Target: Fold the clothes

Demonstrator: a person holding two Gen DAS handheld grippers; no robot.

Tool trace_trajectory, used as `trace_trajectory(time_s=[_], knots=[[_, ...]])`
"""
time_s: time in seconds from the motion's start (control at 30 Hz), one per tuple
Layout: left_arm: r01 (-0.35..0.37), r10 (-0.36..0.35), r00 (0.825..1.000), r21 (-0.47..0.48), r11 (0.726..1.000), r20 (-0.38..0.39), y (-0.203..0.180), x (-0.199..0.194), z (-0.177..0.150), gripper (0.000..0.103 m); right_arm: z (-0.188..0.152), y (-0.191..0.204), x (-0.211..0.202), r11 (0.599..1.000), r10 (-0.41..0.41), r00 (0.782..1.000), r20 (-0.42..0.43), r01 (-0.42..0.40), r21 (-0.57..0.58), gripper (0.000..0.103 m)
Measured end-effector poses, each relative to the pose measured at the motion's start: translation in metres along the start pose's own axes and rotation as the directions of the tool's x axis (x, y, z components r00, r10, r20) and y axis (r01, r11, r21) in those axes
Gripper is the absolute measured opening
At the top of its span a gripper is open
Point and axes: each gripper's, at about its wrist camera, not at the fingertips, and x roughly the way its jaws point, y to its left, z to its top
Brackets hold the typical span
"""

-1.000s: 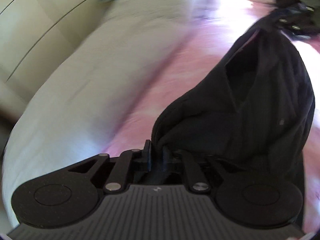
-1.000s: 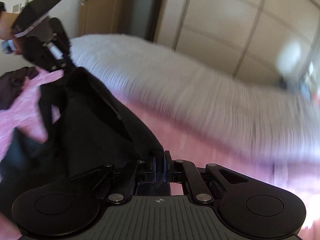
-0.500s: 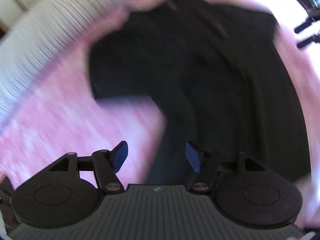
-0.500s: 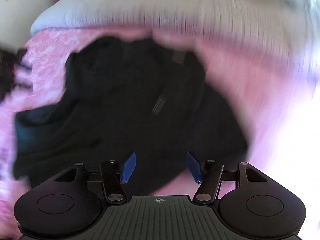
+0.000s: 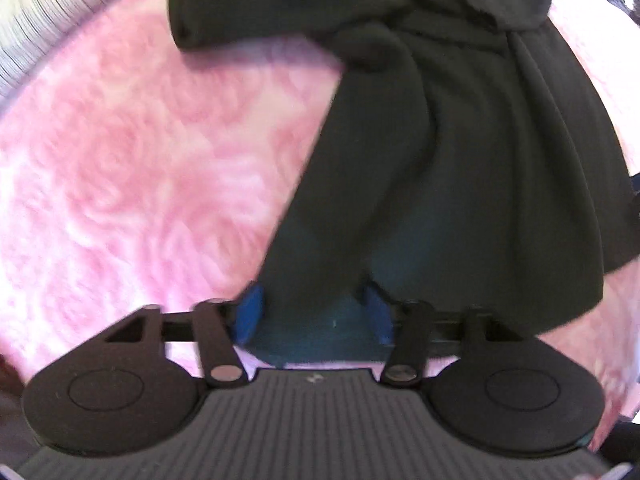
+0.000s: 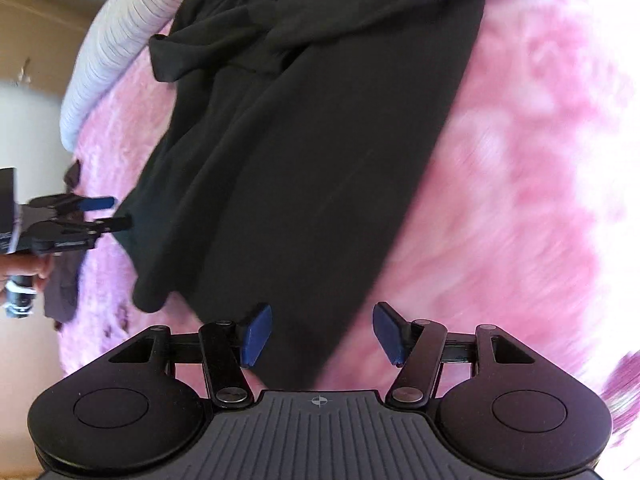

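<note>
A: Both tongs let go since a second ago; black garment [image 6: 304, 152] dropped onto the pink bed [image 6: 540, 184].
B: Left tongs [image 5: 312, 312], right tongs [image 6: 322, 332] gape empty at its near hem; long axis runs away.

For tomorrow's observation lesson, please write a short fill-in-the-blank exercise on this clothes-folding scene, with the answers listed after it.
1. The garment lying on the bed is ____ in colour.
2. The bedspread under it is ____.
3. The fingers of the right gripper stand ____, holding nothing.
4. The pads on the left gripper are ____.

Answers: black; pink; open; blue
</note>
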Motion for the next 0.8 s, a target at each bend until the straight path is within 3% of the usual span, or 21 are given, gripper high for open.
trace_trajectory(time_s=[0.07,0.13,0.17,0.2,0.3,0.37,0.57,0.67,0.8], knots=[[0.024,-0.024,1.000,0.011,1.000,0.000,-0.001,0.000,-0.003,0.036,-0.009,0.000,0.005,0.999,-0.014,0.999,0.046,0.012,0.038,0.060],[0.047,-0.047,0.999,0.023,0.999,-0.001,-0.002,0.000,-0.006,0.013,-0.015,0.000,0.006,0.996,-0.049,0.996,0.079,0.043,0.079,0.054],[0.059,-0.059,0.998,0.029,0.998,-0.002,-0.002,0.000,-0.007,0.008,-0.015,0.000,0.005,0.993,-0.079,0.993,0.086,0.070,0.100,0.040],[0.071,-0.070,0.998,0.034,0.997,-0.002,-0.002,-0.001,-0.008,0.004,-0.015,-0.001,0.003,0.988,-0.108,0.990,0.093,0.097,0.122,0.000],[0.105,-0.105,0.994,0.003,0.995,0.030,-0.007,-0.027,-0.018,0.003,-0.007,-0.003,-0.015,0.990,-0.117,0.991,0.061,0.111,0.090,0.000],[0.133,-0.132,0.990,-0.020,0.991,0.056,-0.013,-0.053,-0.029,0.003,0.001,-0.002,-0.037,0.989,-0.150,0.988,0.049,0.150,0.005,0.000],[0.250,-0.243,0.968,-0.117,0.961,0.068,-0.079,-0.119,-0.077,0.002,0.003,-0.025,-0.134,0.943,-0.266,0.964,0.005,0.261,-0.207,0.000],[0.288,-0.288,0.957,-0.166,0.943,0.025,-0.127,-0.120,-0.101,0.002,-0.010,-0.039,-0.162,0.900,-0.336,0.942,-0.027,0.312,-0.303,0.000],[0.241,-0.264,0.962,-0.246,0.939,-0.064,-0.175,-0.079,-0.126,0.004,-0.034,-0.067,-0.157,0.867,-0.387,0.918,-0.090,0.329,-0.374,0.000]])
